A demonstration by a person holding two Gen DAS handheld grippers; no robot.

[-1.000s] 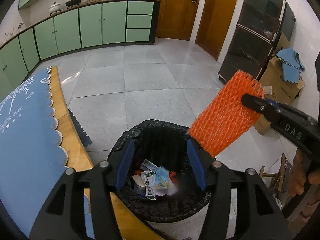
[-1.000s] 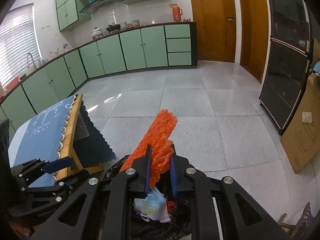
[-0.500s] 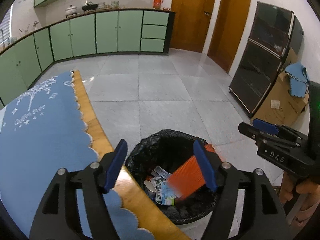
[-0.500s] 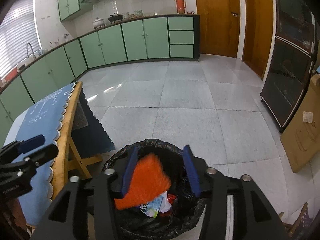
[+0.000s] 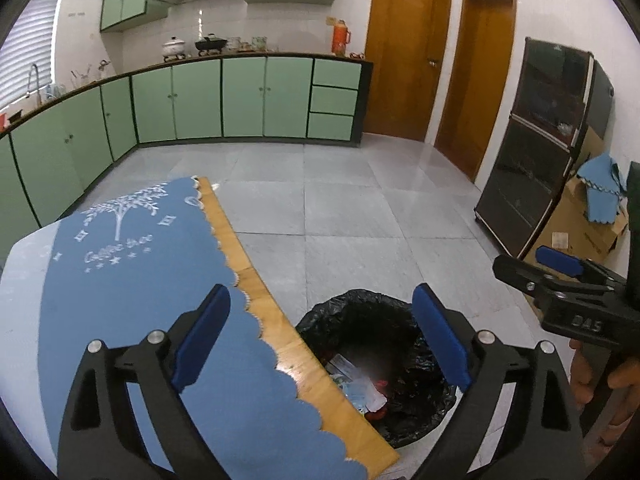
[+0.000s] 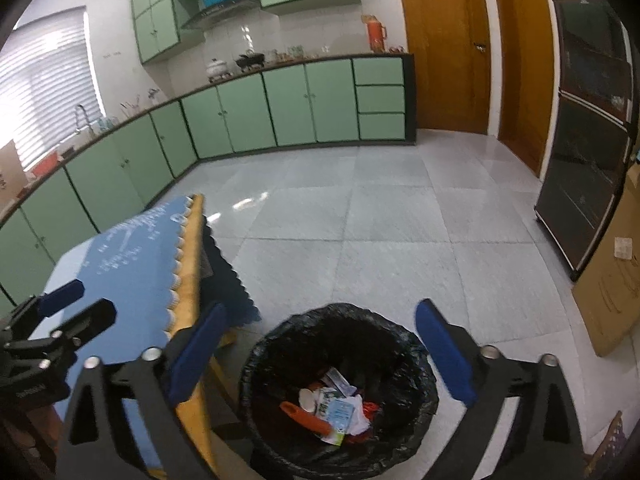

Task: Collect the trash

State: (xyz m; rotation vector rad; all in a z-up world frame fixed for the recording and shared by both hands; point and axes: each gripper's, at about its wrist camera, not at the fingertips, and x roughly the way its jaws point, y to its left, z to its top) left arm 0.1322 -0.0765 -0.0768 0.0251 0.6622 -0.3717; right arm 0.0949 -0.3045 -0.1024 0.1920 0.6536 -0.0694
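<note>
Right now my right gripper (image 6: 320, 354) hangs over the black-lined trash bin (image 6: 416, 412) with its jaws spread wide and nothing between the blue pads. Down in the bin the orange foam net (image 6: 308, 420) lies among paper scraps and a small cup. My left gripper (image 5: 322, 338) is likewise wide apart and empty, above the blue tablecloth (image 5: 132, 280) at the wooden table edge (image 5: 256, 280), touching neither.
</note>
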